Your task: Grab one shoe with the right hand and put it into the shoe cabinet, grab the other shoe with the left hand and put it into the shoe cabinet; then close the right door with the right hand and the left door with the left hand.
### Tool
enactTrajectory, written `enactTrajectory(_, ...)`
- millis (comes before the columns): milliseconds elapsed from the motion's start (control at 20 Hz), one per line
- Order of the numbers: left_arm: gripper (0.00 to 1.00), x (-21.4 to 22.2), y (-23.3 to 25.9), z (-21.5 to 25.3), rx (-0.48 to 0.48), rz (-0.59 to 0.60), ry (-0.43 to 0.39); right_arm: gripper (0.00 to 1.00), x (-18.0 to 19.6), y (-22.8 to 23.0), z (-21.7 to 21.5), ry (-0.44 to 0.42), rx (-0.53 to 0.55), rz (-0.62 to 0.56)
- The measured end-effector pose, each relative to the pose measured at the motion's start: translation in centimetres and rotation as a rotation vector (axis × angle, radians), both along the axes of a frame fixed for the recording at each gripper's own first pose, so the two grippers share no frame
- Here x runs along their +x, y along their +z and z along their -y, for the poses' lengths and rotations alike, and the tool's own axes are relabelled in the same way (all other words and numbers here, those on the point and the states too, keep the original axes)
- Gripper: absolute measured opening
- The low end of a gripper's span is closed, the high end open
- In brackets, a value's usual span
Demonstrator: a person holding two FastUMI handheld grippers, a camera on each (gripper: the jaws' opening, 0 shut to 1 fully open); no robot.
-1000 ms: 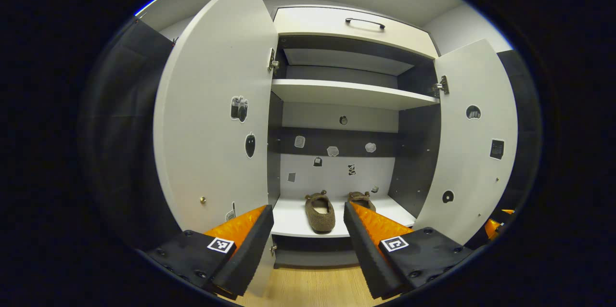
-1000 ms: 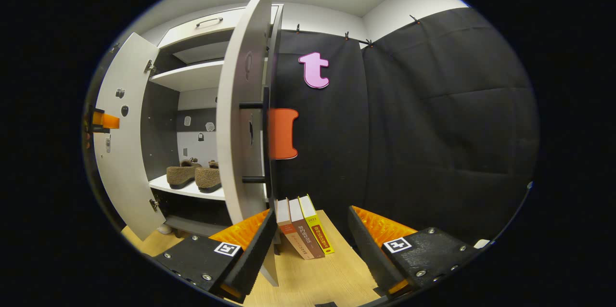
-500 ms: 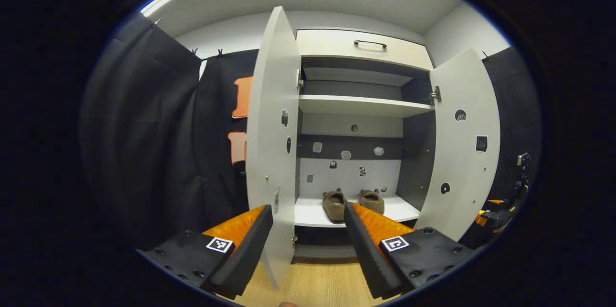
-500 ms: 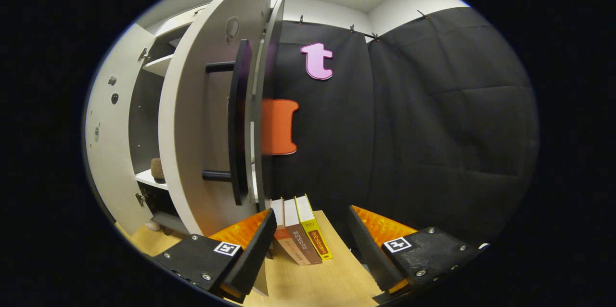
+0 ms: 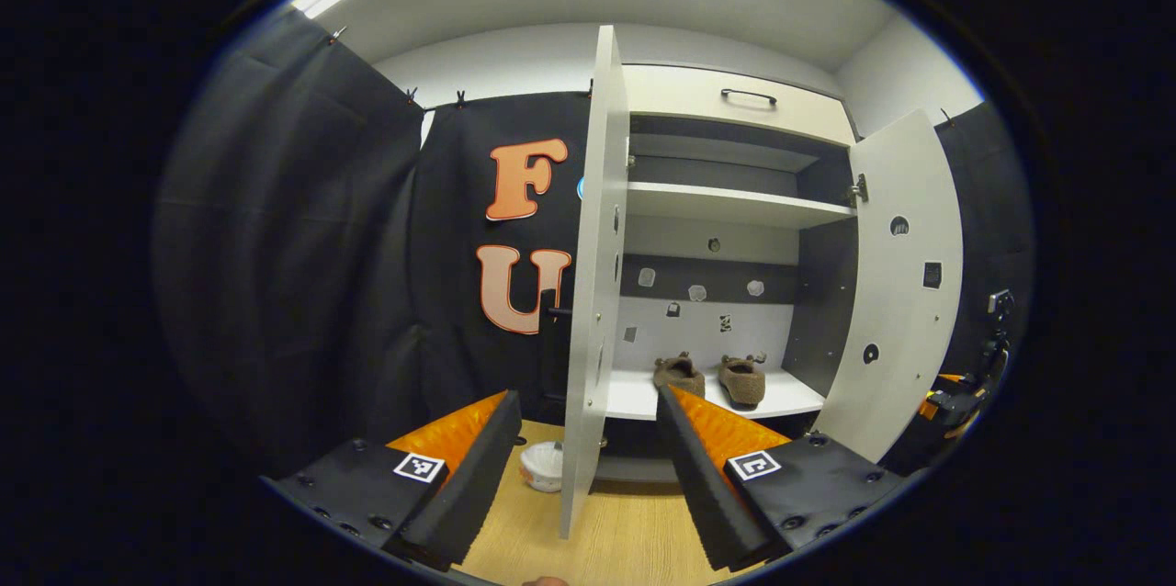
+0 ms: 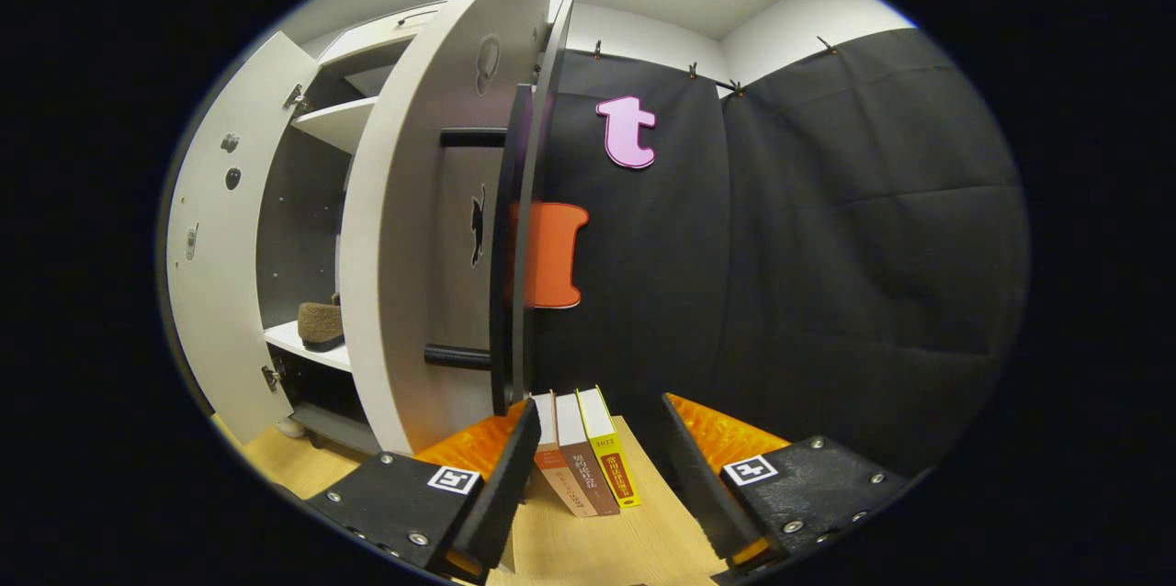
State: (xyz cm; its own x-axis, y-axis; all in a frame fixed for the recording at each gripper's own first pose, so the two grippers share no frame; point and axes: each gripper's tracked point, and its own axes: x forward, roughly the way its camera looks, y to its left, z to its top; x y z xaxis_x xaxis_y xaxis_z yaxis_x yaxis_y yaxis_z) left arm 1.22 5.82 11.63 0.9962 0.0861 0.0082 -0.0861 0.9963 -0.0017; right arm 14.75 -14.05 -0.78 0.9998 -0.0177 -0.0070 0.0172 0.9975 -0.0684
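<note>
Two brown fuzzy shoes (image 5: 680,373) (image 5: 742,379) stand side by side on the cabinet's bottom shelf (image 5: 634,398). Both white doors hang open. In the left gripper view the left door (image 5: 588,292) is edge-on, rising between the fingers of my open, empty left gripper (image 5: 586,402). The right door (image 5: 905,292) stands wide at the right. In the right gripper view that right door (image 6: 413,246) shows the face with its black bar handle (image 6: 510,246), just ahead and left of my open, empty right gripper (image 6: 600,410). One shoe (image 6: 320,324) peeks out behind it.
Three books (image 6: 588,457) lean on the wooden floor beside the right door. A small white bowl (image 5: 542,465) lies on the floor left of the left door. The right gripper (image 5: 951,402) shows beyond the right door's edge. Black cloth walls close in both sides.
The left gripper has shifted left, so the left door went from broad-on to edge-on. The right gripper came round to the handle side of the right door. Both doors stay open.
</note>
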Motion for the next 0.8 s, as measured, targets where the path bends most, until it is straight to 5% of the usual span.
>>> enactTrajectory(50,0.96,0.0,-0.1,-0.5,0.000,-0.003,0.001,0.77,0.0,-0.2,-0.2,-0.008,0.007,-0.001)
enactTrajectory(300,0.96,0.8,-0.9,-2.2,-0.030,-0.019,-0.008,0.64,-0.3,-0.2,-2.2,-0.019,0.025,0.002)
enactTrajectory(350,0.96,0.9,-1.0,-2.6,-0.029,-0.019,-0.008,0.53,-0.4,-0.3,-3.2,-0.009,0.027,0.002)
enactTrajectory(400,0.96,1.1,-0.9,-2.8,-0.028,-0.019,-0.008,0.63,-0.5,-0.3,-4.2,0.007,0.025,0.004)
enactTrajectory(800,0.94,0.9,-1.0,-6.4,-0.008,-0.019,0.009,0.67,1.6,-0.8,-9.7,0.044,0.112,0.011)
